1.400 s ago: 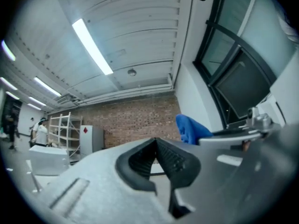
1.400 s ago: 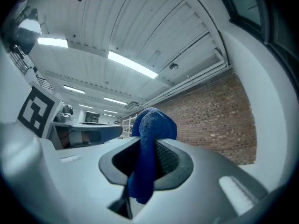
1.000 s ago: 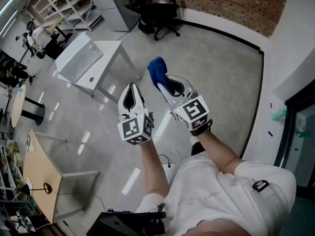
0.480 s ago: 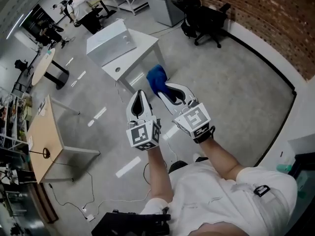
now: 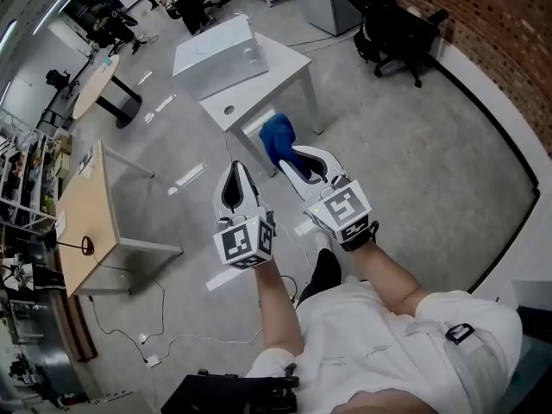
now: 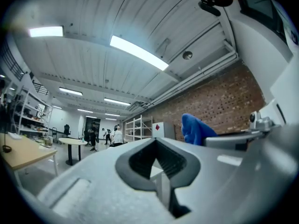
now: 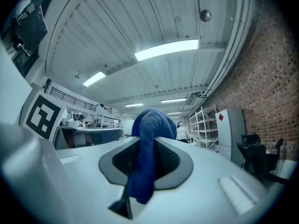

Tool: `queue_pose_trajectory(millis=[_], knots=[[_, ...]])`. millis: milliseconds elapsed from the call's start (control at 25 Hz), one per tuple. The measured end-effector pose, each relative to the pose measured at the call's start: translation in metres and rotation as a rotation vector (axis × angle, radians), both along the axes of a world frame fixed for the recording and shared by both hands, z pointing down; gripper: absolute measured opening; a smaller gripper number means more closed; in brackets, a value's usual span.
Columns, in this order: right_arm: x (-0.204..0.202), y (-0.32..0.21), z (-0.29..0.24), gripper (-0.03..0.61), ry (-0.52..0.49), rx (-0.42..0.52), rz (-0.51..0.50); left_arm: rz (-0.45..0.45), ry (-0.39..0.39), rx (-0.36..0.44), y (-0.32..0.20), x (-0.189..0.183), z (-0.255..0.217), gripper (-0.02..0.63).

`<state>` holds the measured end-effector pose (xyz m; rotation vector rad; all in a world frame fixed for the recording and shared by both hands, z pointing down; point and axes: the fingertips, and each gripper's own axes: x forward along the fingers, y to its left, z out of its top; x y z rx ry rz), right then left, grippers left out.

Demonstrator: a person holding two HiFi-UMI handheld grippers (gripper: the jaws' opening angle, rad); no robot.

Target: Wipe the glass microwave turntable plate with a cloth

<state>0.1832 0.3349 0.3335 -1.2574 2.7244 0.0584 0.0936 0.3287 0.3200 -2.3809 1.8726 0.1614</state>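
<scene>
Cloth (image 7: 148,125) partly hidden between jaws

L gripper (image 5: 235,169) sits just left of the R gripper (image 5: 286,151), both over the floor, w/ the cloth (image 5: 276,134) poking out the front of the R one. Ahead of them there's a tabletop (image 5: 278,65) w/ a box (image 5: 216,46) on its far-left part. Another table (image 5: 82,222) is off to the left, and chairs (image 5: 397,15) are far right by the wall.

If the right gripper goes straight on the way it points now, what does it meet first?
Probably nothing near: the right gripper, shut on the blue cloth, aims over the white table into open room. Depth is unclear.
</scene>
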Motion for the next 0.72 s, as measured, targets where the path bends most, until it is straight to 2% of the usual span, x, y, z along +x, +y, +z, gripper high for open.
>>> queue_pose_trajectory(millis=[280, 480, 600, 720], knots=[[-0.025, -0.104, -0.002, 0.074, 0.086, 0.040, -0.007, -0.003, 0.045, 0.049, -0.108, -0.029, -0.016, 0.002], [-0.053, -0.176, -0.017, 0.074, 0.098, 0.076, -0.016, -0.002, 0.074, 0.093, -0.173, -0.048, -0.029, 0.002], [-0.071, -0.209, -0.007, 0.074, 0.107, 0.056, -0.037, -0.001, 0.088, 0.104, -0.207, -0.066, -0.023, 0.002], [-0.083, -0.233, 0.008, 0.074, 0.127, 0.015, -0.057, -0.043, 0.100, 0.064, -0.239, -0.089, -0.006, 0.003]])
